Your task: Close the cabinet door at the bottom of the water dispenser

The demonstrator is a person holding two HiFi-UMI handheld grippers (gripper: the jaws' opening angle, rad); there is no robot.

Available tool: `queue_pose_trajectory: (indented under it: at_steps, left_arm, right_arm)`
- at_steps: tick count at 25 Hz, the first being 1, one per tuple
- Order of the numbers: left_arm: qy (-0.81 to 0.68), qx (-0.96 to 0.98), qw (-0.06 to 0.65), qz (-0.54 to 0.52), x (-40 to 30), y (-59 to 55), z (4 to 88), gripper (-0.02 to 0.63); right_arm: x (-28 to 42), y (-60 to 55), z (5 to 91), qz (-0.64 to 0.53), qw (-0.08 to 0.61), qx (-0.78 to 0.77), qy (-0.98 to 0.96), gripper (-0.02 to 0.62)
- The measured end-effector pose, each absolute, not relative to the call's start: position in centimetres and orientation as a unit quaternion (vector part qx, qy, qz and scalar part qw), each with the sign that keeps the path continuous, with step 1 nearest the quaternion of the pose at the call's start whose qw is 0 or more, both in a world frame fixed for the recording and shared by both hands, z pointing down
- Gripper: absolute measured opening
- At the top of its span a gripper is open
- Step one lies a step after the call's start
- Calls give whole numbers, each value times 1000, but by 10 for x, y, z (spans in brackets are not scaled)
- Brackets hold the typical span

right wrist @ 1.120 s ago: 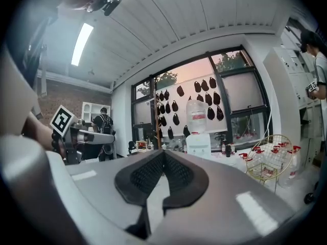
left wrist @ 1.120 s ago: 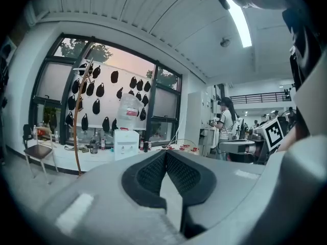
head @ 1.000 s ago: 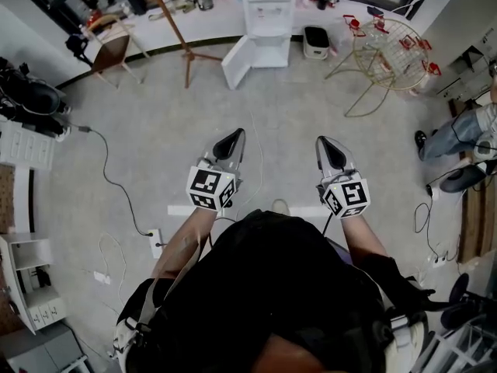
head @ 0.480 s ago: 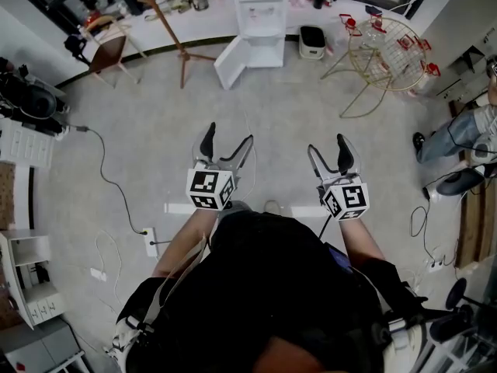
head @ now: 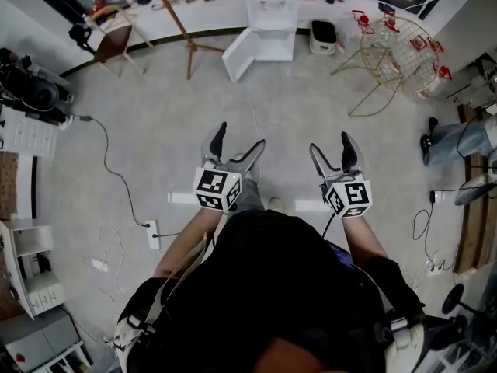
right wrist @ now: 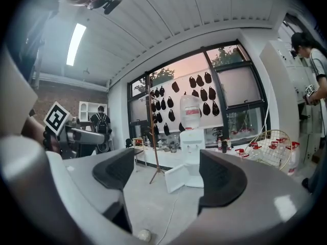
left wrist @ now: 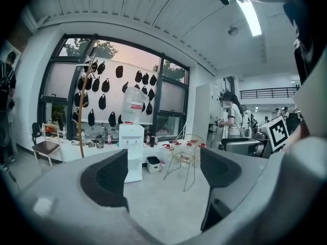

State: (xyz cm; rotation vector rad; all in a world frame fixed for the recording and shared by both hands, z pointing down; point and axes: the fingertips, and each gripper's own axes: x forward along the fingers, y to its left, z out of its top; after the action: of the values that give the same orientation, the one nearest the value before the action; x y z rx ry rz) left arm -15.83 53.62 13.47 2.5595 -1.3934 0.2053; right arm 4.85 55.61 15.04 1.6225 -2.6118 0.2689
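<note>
Water dispenser (head: 270, 10) sits top centre of the head view. Its cabinet door (head: 238, 56) is swung open to the left, well away from both hands. Left gripper (head: 239, 138) and right gripper (head: 331, 143) are opening wide with nothing between the jaws. The door looks light, stiff and hinged, so I'd push flat near the free edge rather than pinch it.

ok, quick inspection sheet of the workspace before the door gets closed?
Surface: grey floor.
Job's things: water dispenser at far counter; its cabinet door stands open, swung left in the head view.
Clutter: coat stand, wire chair, white bin.
Grippers: left gripper and right gripper jaws opening, nothing between them, far from the door.
Cables: black cable to power strip.
Surroundings: person's legs at right; drawer unit at left.
</note>
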Motion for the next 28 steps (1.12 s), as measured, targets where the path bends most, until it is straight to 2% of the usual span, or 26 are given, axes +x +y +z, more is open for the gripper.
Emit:
queue_pose_trajectory:
  at_steps: [28]
  left_arm:
    - [-400, 904, 115, 93, -222, 259, 157, 425]
  right_arm:
    - [-32, 308, 154, 85, 67, 574, -811, 371]
